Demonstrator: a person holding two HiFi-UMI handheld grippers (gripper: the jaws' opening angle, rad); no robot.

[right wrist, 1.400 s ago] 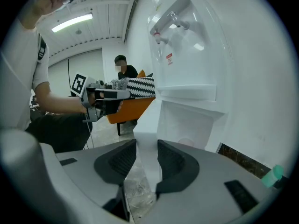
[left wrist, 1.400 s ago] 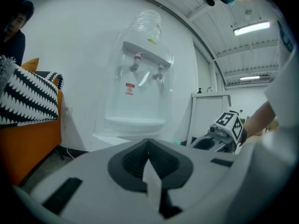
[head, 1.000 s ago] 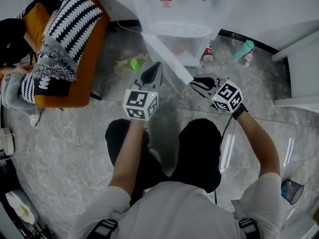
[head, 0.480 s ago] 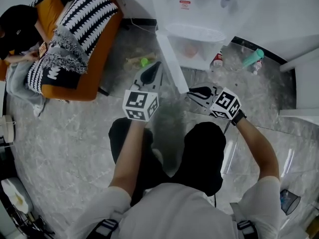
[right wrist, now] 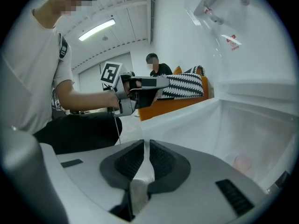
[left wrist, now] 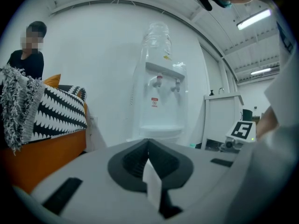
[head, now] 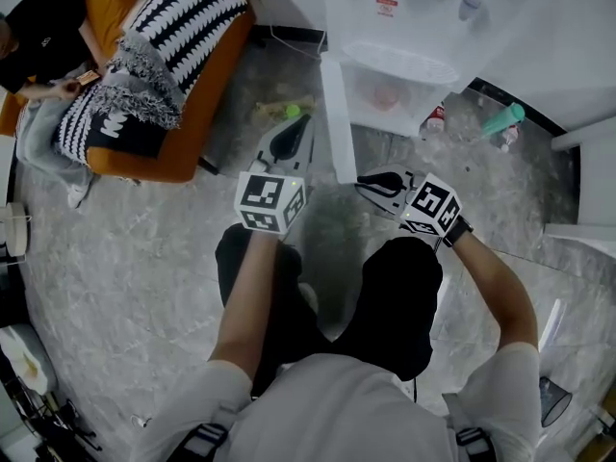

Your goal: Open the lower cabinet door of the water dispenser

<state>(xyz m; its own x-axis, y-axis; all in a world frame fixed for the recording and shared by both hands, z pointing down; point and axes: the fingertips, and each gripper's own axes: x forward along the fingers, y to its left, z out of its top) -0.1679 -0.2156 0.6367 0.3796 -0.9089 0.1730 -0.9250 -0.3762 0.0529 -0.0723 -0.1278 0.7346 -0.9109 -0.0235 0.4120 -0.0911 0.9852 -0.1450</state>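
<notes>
While the white lower cabinet door [head: 334,123] of the white water dispenser [head: 414,12] stands swung open at upper centre, the right gripper [head: 364,183], its fingers just closing to a narrow empty slit, hovers beside the door's free end, and the left gripper [head: 300,129] keeps its fingers together on nothing.

Extends left forearm [head: 252,292] and right forearm [head: 499,282] forward, both bare. Holds left gripper [head: 302,125] pointing ahead, jaws pressed together, empty. Angles right gripper [head: 364,184] toward the left one, jaws just closing to a narrow slit, nothing pinched between.
</notes>
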